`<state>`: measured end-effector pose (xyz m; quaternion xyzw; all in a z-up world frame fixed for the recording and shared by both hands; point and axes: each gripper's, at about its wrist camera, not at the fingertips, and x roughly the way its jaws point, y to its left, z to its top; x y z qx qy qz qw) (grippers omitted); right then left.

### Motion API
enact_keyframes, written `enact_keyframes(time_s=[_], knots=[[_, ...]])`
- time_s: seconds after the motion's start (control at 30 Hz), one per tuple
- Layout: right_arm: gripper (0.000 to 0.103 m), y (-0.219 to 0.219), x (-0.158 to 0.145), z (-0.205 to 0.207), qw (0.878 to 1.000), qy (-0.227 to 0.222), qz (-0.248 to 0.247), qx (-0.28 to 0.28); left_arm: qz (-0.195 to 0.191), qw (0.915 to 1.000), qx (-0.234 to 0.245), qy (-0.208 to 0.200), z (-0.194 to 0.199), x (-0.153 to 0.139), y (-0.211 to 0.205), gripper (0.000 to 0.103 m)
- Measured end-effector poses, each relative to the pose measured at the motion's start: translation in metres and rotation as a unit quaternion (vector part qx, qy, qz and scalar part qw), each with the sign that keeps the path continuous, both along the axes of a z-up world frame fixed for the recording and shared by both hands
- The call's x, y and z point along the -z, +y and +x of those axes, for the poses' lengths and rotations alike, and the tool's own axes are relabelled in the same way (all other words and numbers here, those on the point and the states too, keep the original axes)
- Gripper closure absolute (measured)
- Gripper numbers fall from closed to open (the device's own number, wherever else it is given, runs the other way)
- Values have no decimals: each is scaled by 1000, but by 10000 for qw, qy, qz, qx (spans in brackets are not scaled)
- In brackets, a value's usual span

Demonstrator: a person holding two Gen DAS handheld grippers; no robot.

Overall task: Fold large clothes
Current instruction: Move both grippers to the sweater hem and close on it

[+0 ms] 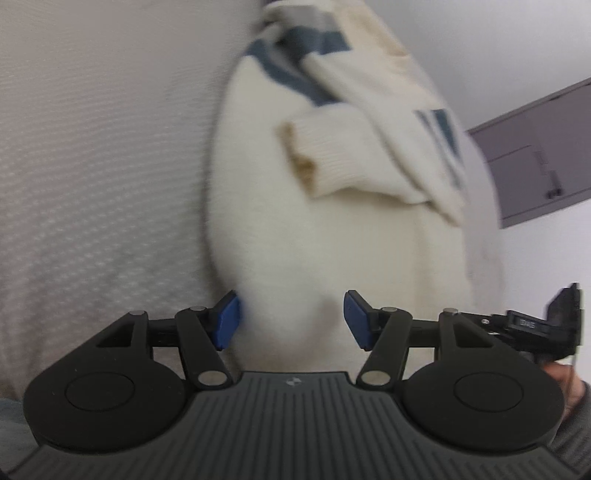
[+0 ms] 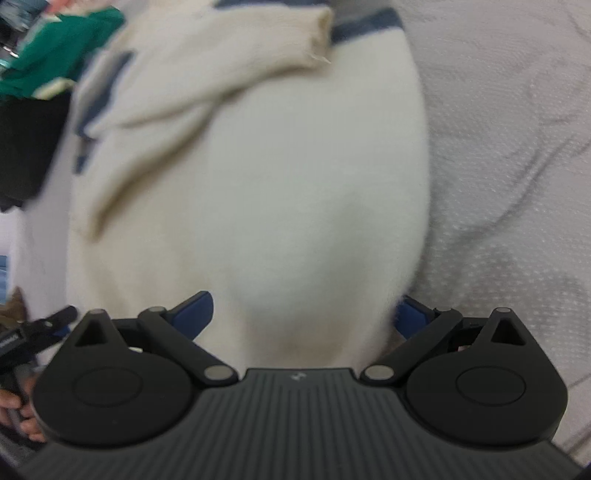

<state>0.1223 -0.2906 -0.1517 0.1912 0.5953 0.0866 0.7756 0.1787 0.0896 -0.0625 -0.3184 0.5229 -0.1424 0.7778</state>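
A cream knitted sweater with blue stripes lies partly folded on the pale quilted bed, a sleeve cuff laid across its body. My left gripper is open, its blue pads on either side of the sweater's near edge. The same sweater fills the right wrist view, its cuff at the top. My right gripper is open wide, blue pads straddling the sweater's near edge. Both views are motion-blurred.
The quilted bed cover lies left of the sweater, and right of it in the right wrist view. A grey cabinet stands at the right. A green garment and a dark object lie at upper left.
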Motion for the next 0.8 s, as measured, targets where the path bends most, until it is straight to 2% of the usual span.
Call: enact_keyframes(time_s=[0.07,0.13,0.23,0.33,0.53,0.63,0.67,0.7,0.77,0.8], knots=[[17,-2,-6,-6,9994,-258,214,-19,-199,9997,65,-115,-1,-2,-2,38],[20,-6,-10,-12,9986,-422,303,29,-29,9999,102,-62,0,-3,-8,38],[30,-4,-6,-14,9994,-298,149,30,344,9986,148,381,4,8,-16,38],[32,2,0,-6,9996,-50,-215,-146,542,9964,228,607,5,13,-24,38],[33,24,16,0,9938,446,-776,-653,640,9945,527,647,4,14,-41,38],[33,37,21,2,9902,491,-977,-868,702,9939,565,643,6,16,-46,39],[33,40,22,2,9890,476,-1017,-959,727,9938,558,624,5,18,-49,41],[34,44,22,1,9882,427,-1058,-1022,749,9941,490,612,7,20,-49,49],[53,52,19,-3,9872,195,-1105,-1131,741,9948,382,589,9,22,-46,61],[57,53,16,-7,9872,85,-1111,-1139,706,9954,342,555,9,22,-44,70]])
